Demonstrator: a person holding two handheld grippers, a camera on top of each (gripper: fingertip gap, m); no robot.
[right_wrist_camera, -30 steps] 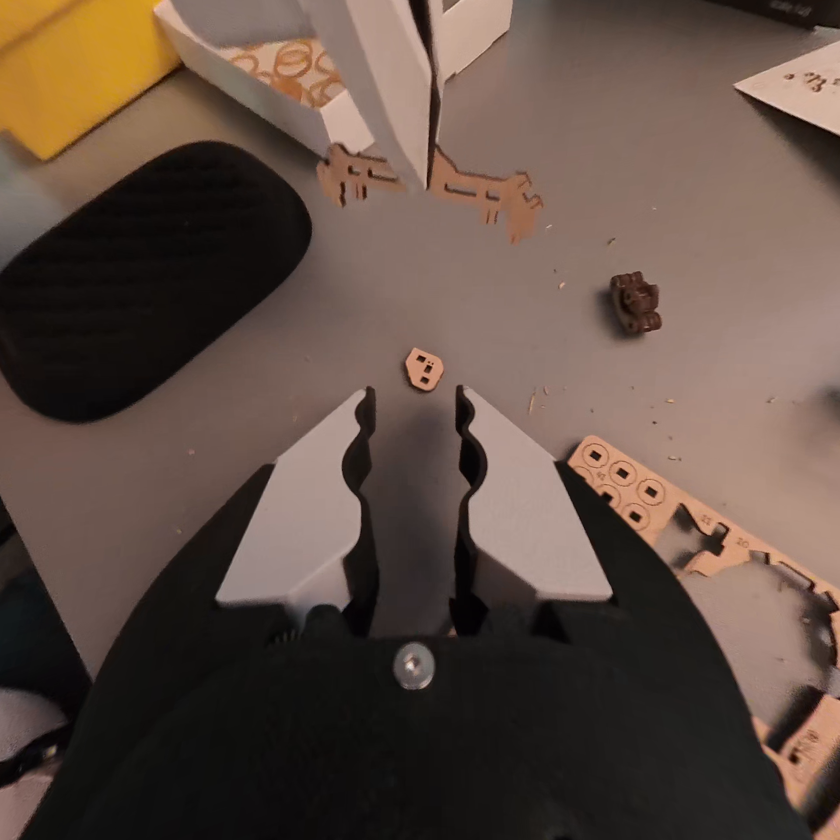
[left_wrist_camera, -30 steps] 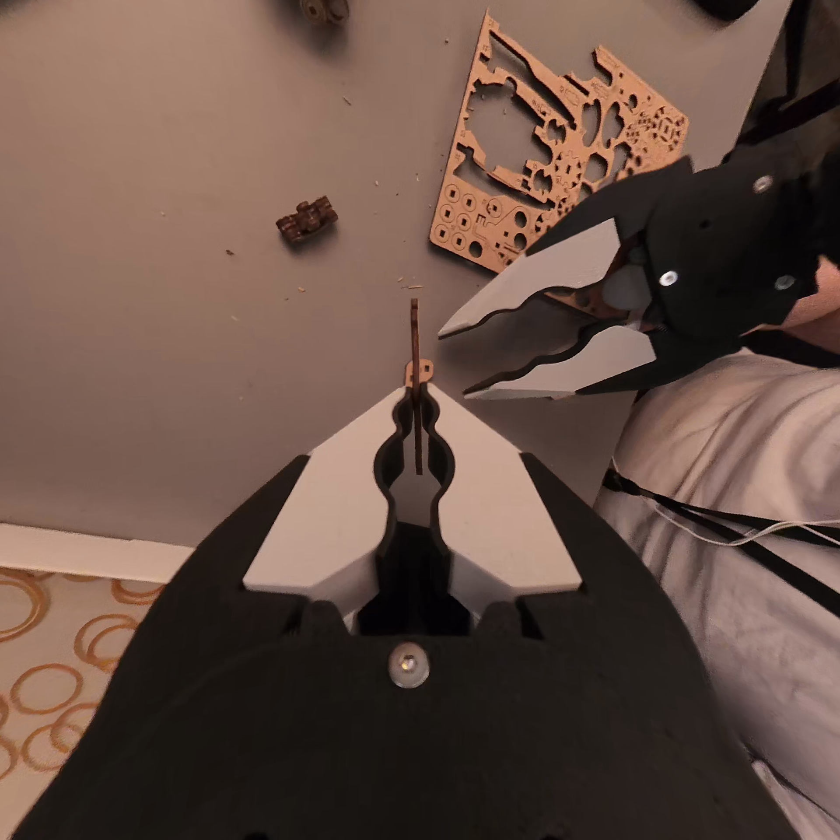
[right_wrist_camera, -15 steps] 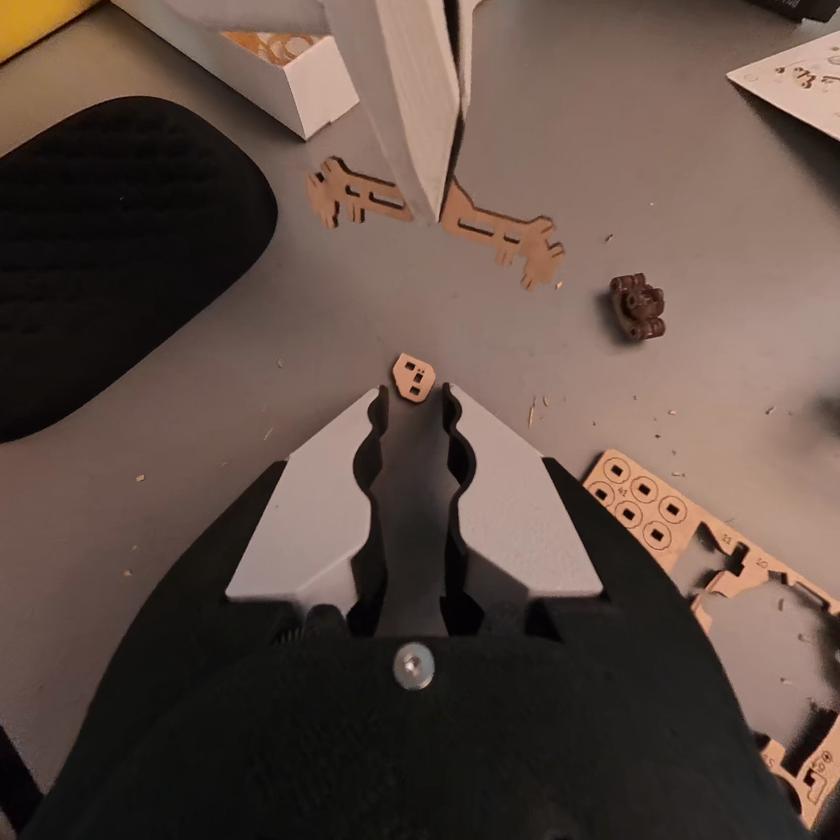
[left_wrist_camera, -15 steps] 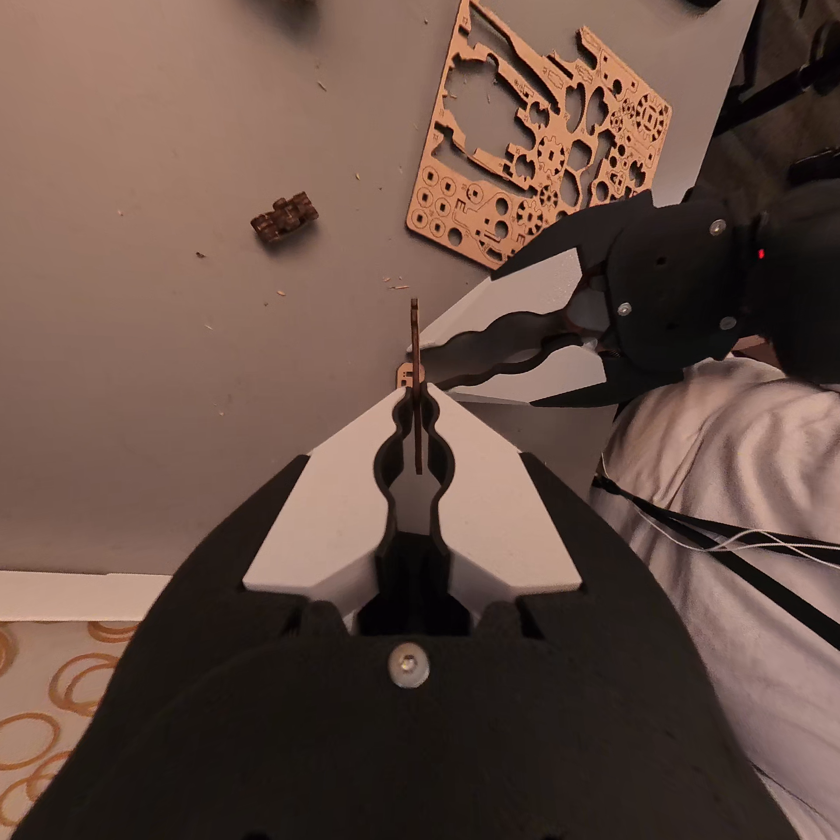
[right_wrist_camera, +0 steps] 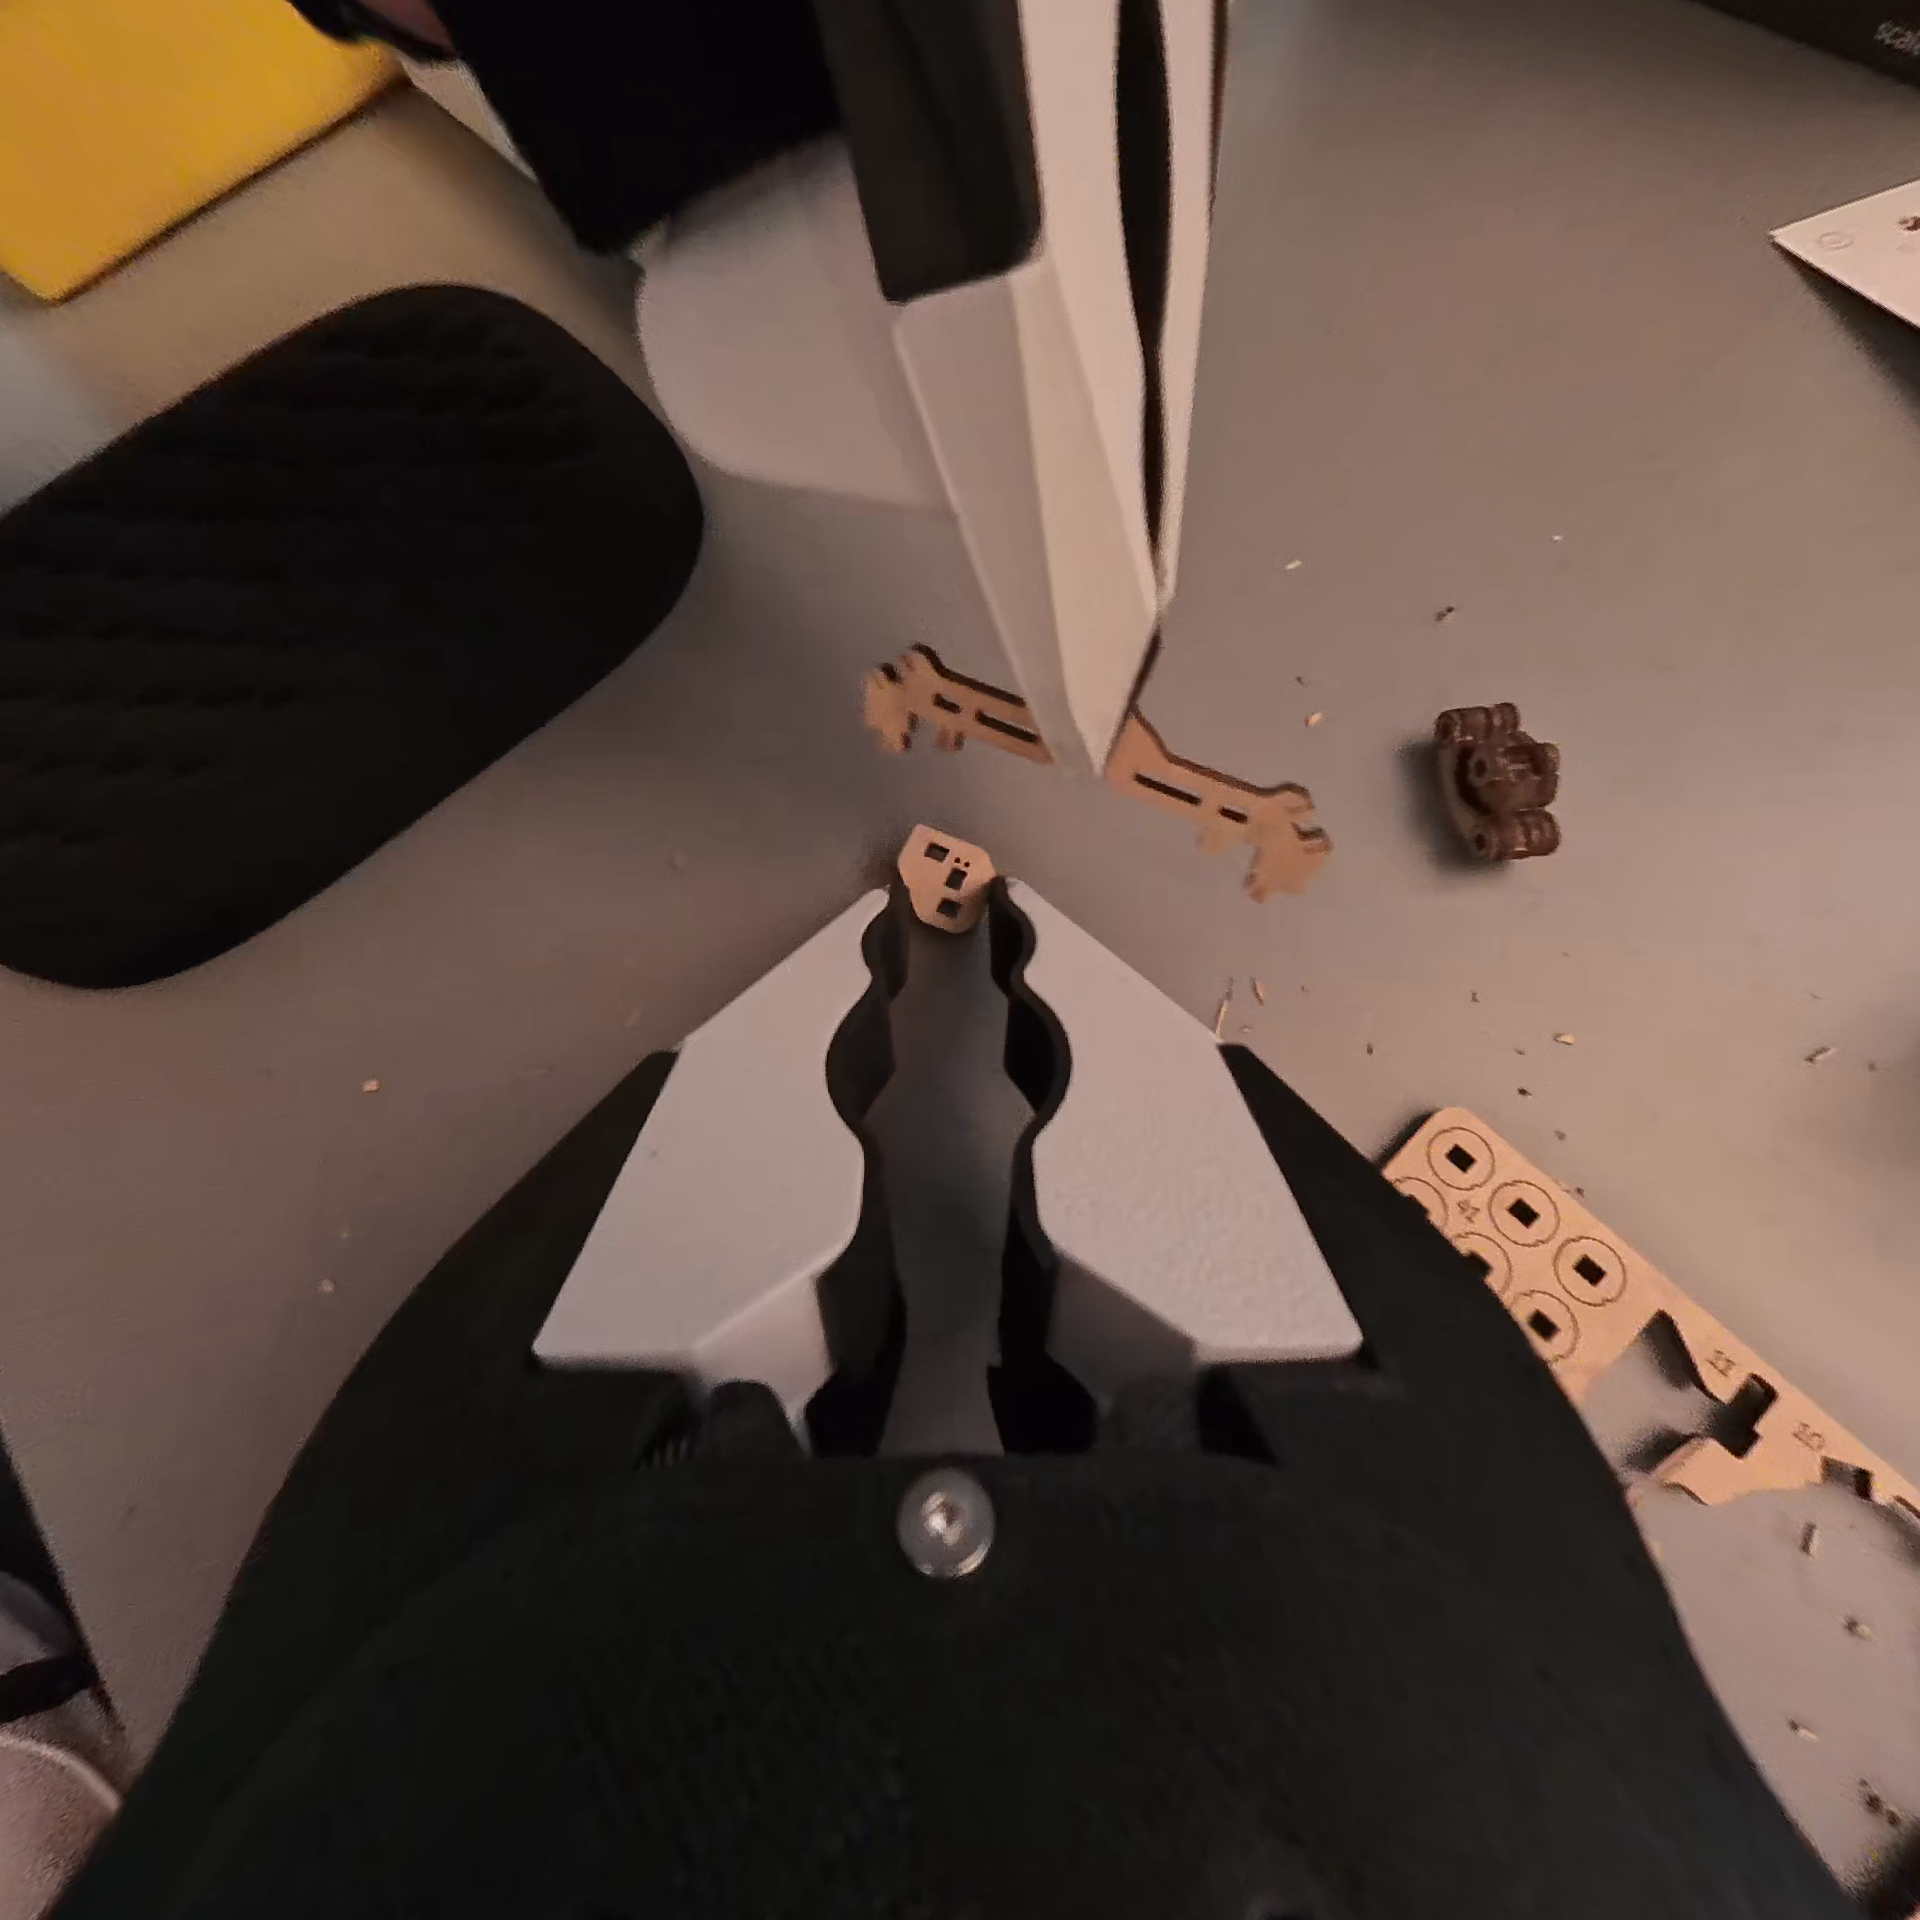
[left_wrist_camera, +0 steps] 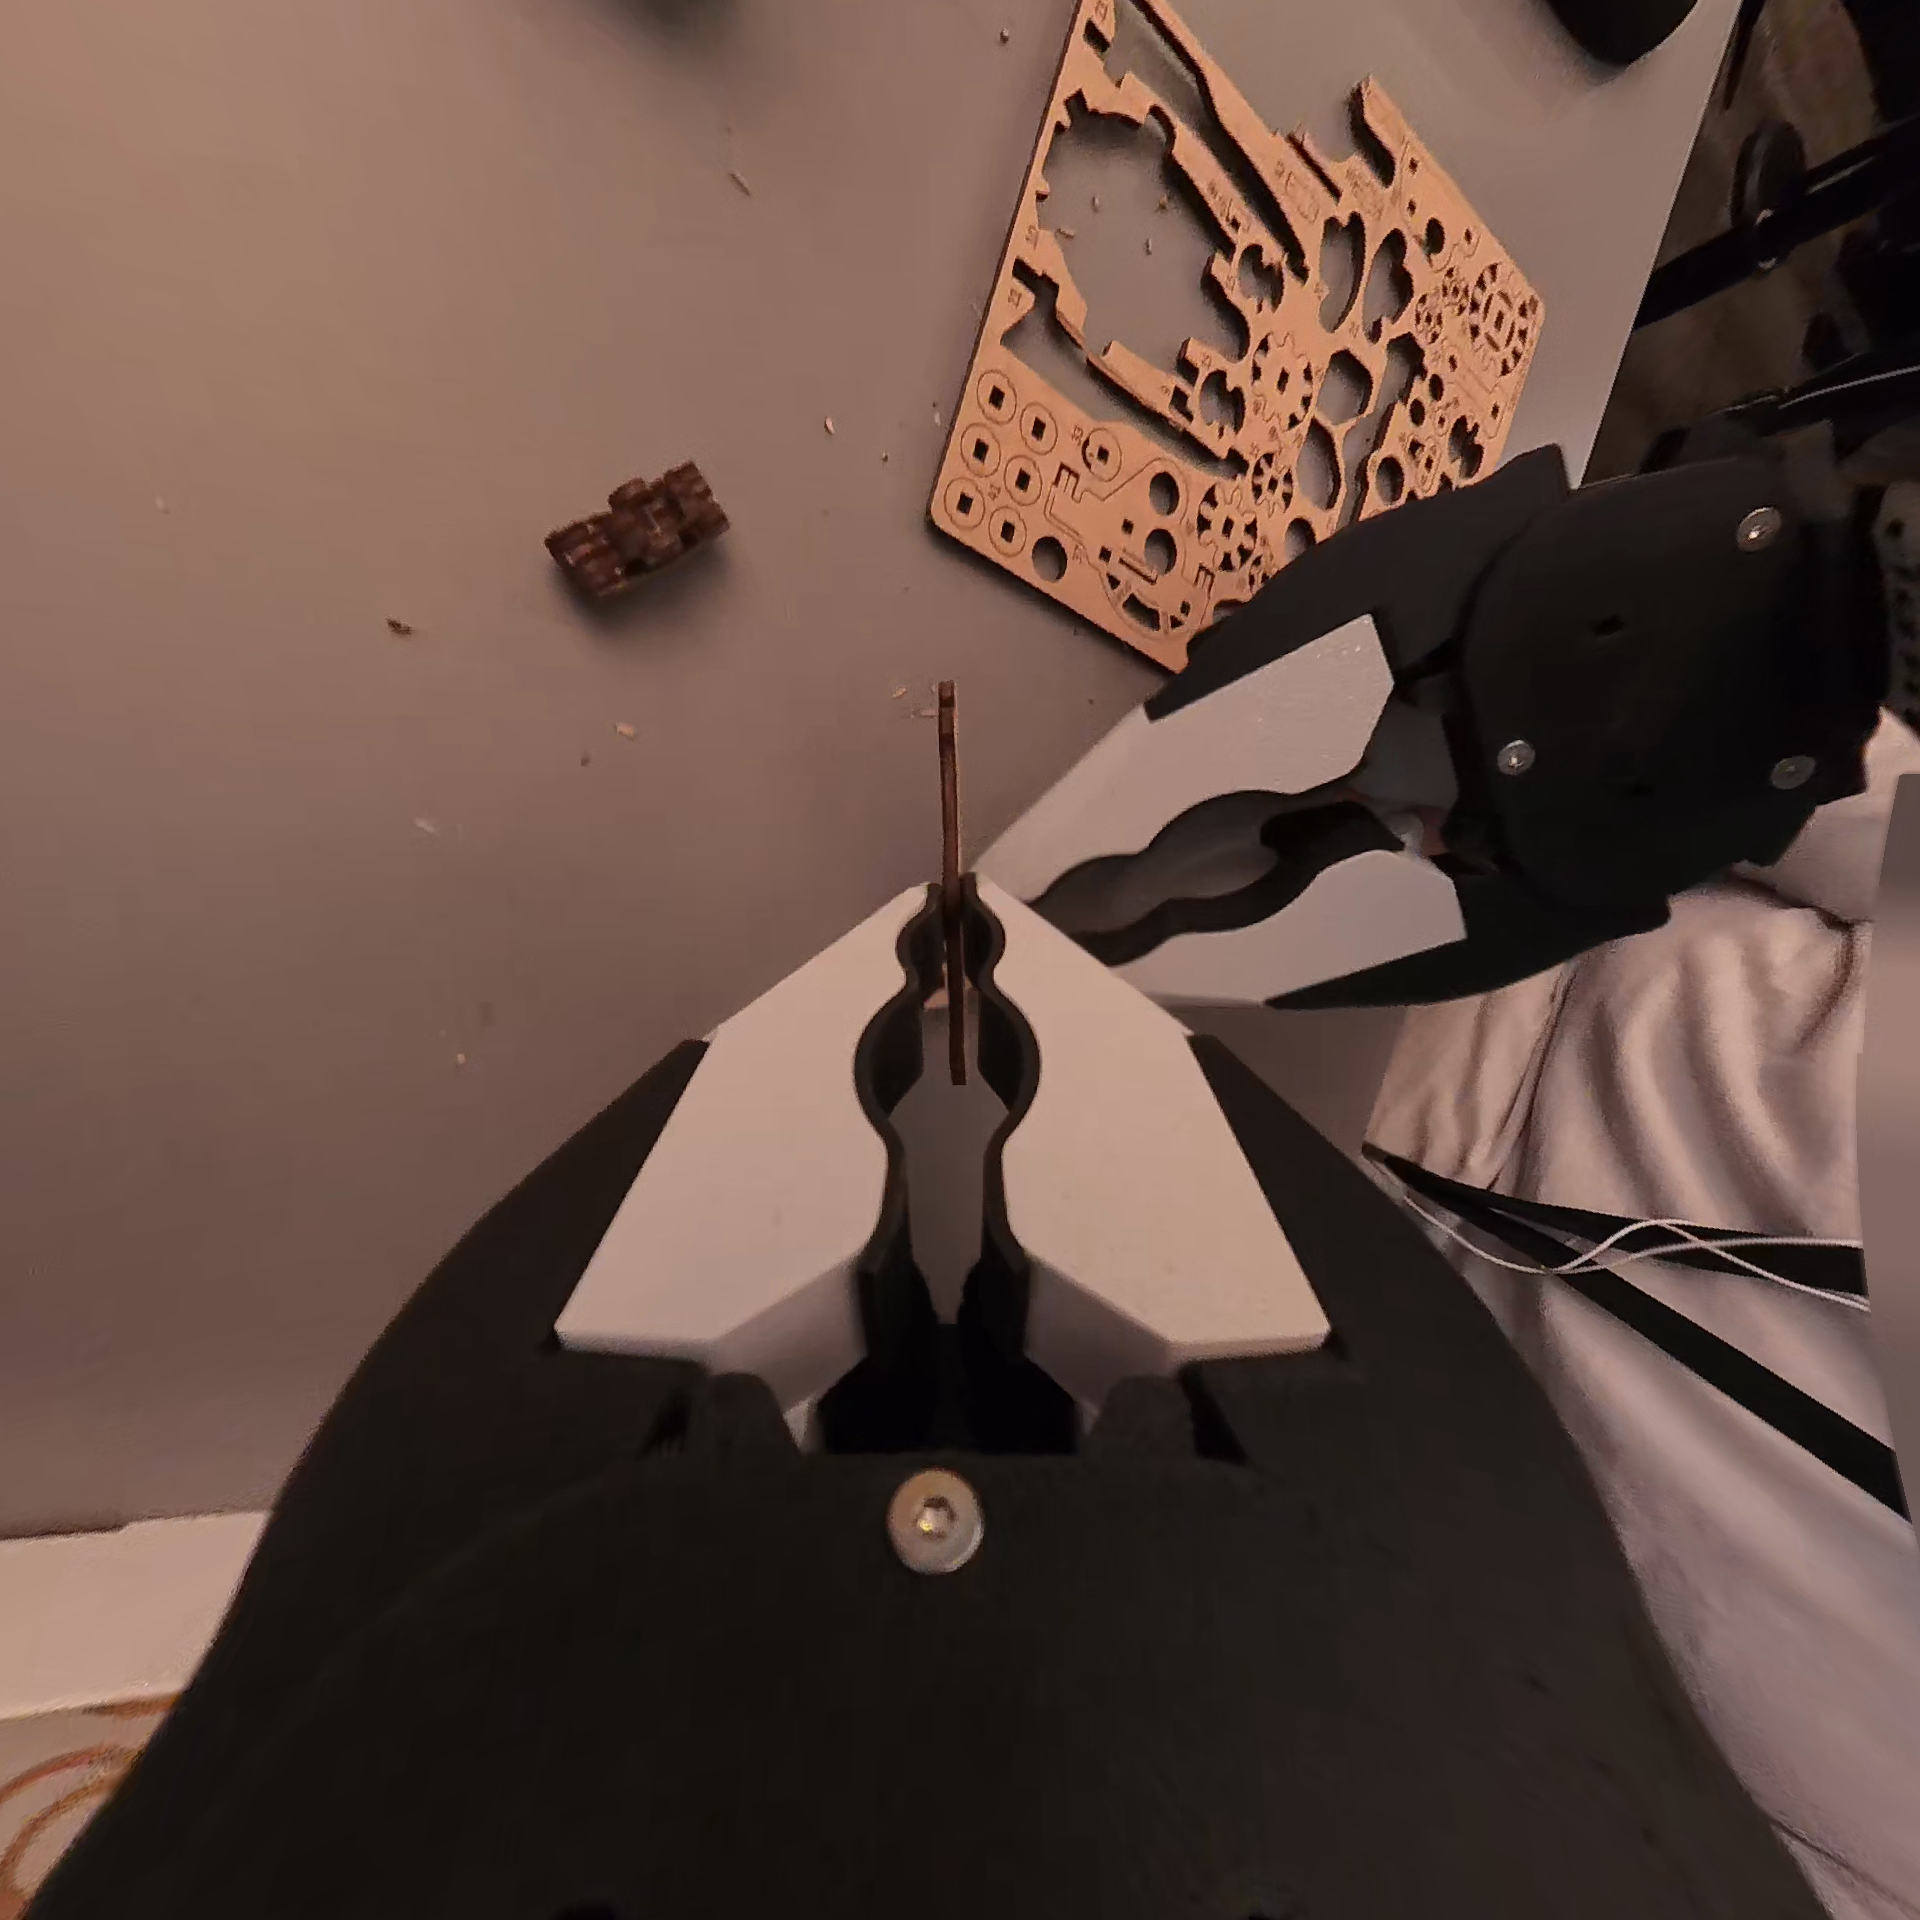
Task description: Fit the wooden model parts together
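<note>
Two grippers work over the grey table. Compared with half a second ago, the right gripper has narrowed its jaws, and its tips now touch both sides of the small tan piece; a full second ago the jaws stood wide with that piece lying clear ahead of them. The piece is a flat wooden plate, rounded at the far end, with small square holes cut through it. Its near end sits between the black wavy inner faces of the fingers while its far end juts past the tips, so the jaws are closed onto it.

In the left wrist view, the left gripper stays clenched on the long slotted strip, seen there edge-on as a thin dark line standing up from the tips. From the right wrist view the strip shows its flat tan face, with narrow slots and notched ends, held just beyond the small piece and close above the table. It is nearer the right gripper than before.

Farther out lie a dark brown gear-like assembly of stacked wooden layers, a laser-cut plywood sheet full of cut-outs, and scattered wood crumbs. A black ribbed pad lies to the left, with a yellow object behind it.
</note>
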